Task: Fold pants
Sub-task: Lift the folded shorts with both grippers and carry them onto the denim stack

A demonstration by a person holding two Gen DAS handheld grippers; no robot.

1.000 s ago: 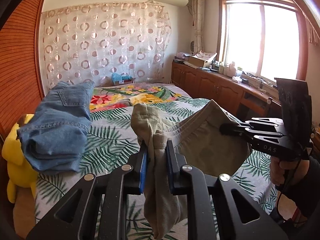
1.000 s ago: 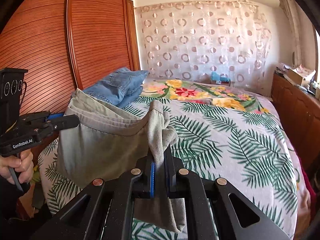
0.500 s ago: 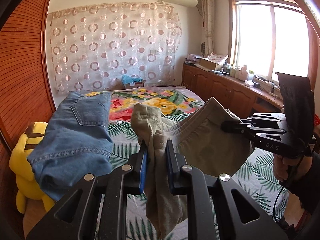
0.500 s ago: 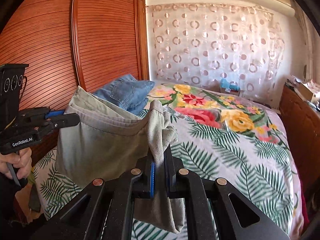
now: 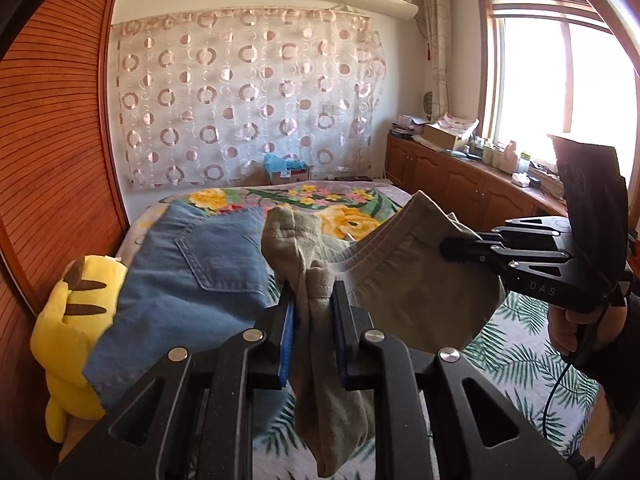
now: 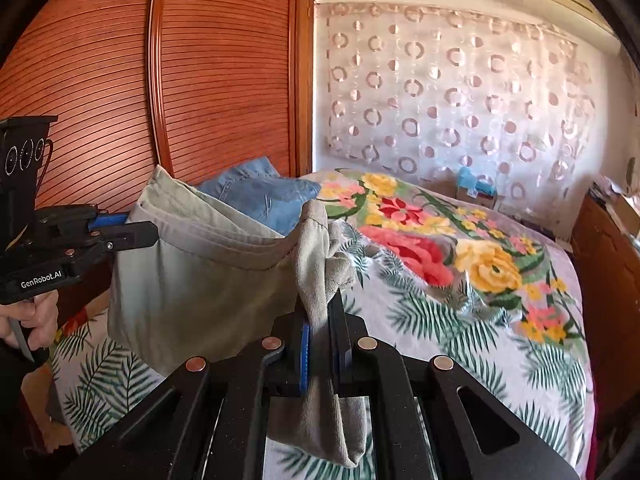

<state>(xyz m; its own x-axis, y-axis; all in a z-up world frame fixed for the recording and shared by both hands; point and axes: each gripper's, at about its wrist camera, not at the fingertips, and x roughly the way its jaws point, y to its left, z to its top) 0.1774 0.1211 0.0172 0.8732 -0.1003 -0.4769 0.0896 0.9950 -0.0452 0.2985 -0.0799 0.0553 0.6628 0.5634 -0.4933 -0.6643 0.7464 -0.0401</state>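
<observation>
- The left gripper (image 5: 312, 312) has its jaws closed narrowly on a bunched corner of the khaki pants (image 5: 400, 300), with a loose tail of cloth hanging below.
- The right gripper (image 6: 322, 332) pinches the opposite corner of the same top edge in the same way, jaws nearly together on gathered cloth.
- The pants hang in the air between the two grippers, above the bed (image 6: 460, 320) near its foot edge, apparently not touching it.
- The held band runs side to side from gripper to gripper and sags in the middle. The rest of the cloth hangs down, so the long axis seems to run vertically.
- Risk: each grip holds only a small wad, so a sharp tug or shake could pull a corner free and drop the pants in a heap.
- Risk: the slack band may lay down creased unless it is pulled taut first.
- Risk: folded blue jeans (image 5: 192, 280) and a yellow plush toy (image 5: 68, 320) sit at the bed's left edge, where the hanging cloth could snag.
</observation>
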